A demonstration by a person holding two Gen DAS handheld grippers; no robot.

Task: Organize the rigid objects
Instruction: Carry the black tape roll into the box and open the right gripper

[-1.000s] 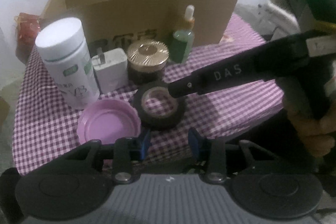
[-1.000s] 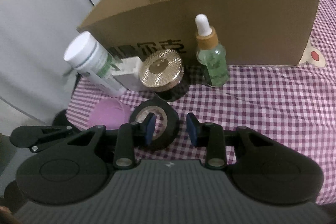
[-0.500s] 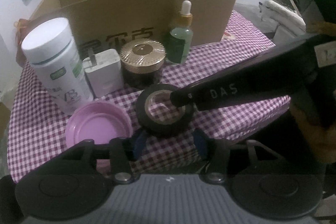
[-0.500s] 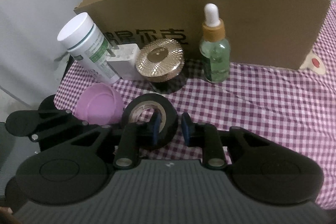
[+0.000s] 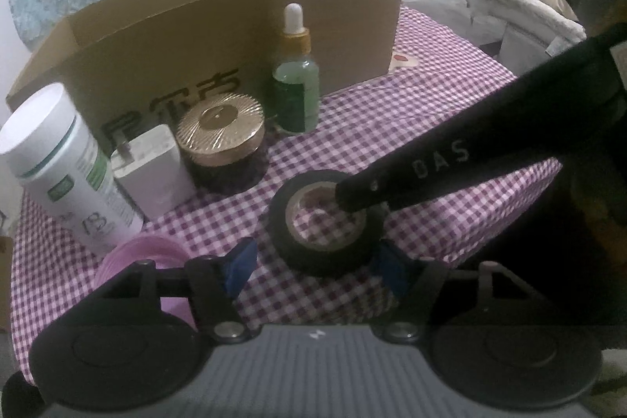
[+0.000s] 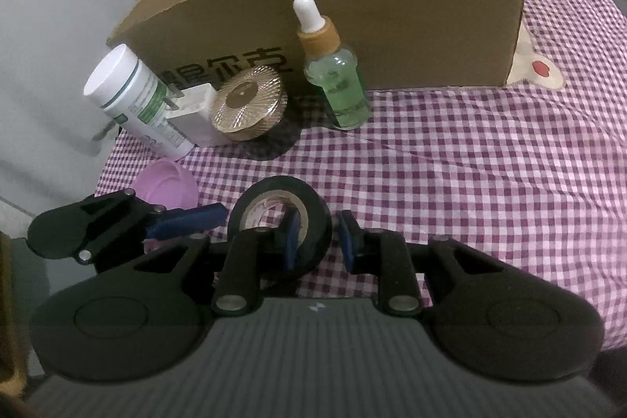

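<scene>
Checked tablecloth [image 6: 450,175]: right hand-held gripper [image 6: 315,239], lettered "DAS", pinches the tape roll's [image 5: 325,222] wall; left hand-held gripper [image 5: 317,267] spreading, empty.

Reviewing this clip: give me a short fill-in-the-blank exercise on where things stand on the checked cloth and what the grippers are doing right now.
1. The right gripper is closed on the wall of the black ____.
2. The green dropper bottle stands upright in front of the ____.
3. The white charger sits between the white bottle and the ____-lidded jar.
4. The left gripper holds ____.

Missing: tape roll; cardboard box; gold; nothing
</scene>
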